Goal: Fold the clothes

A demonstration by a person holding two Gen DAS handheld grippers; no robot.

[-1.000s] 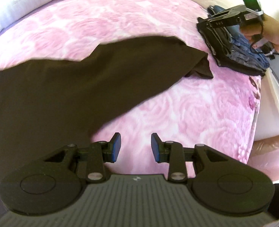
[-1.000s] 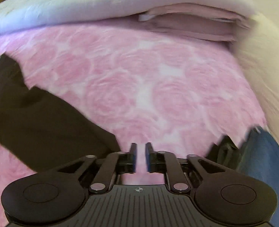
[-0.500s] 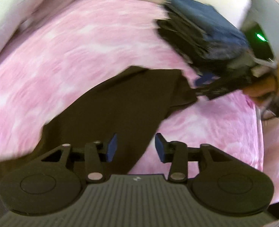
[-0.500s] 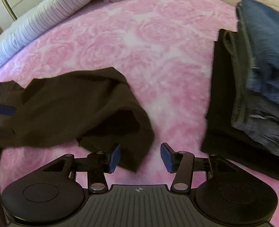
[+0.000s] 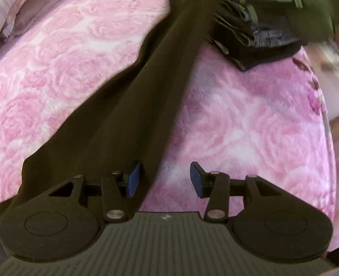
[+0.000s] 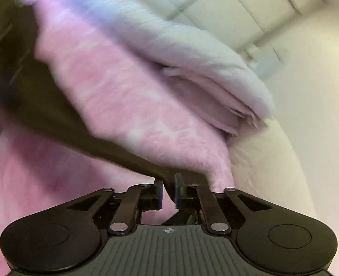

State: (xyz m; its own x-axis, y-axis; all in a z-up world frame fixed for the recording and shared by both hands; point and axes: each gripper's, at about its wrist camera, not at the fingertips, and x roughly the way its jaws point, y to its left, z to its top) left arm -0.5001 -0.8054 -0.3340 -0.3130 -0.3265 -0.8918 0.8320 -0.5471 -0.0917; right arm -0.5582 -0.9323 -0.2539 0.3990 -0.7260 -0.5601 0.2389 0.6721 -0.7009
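The right claw (image 6: 168, 189) is clamped on the far end of the dark garment (image 5: 146, 96), which stretches taut above the pink bed (image 5: 249, 119) toward the wide-open, empty left claw (image 5: 164, 179), beside folded clothes (image 5: 256, 39) far right.

Lots of bare pink blanket (image 5: 249, 119) to the right of the stretched dark garment (image 5: 146, 87), so there's room to pass there. The folded clothes stack (image 5: 256, 39) blocks the far right, and pillows (image 6: 203, 73) line the far edge.
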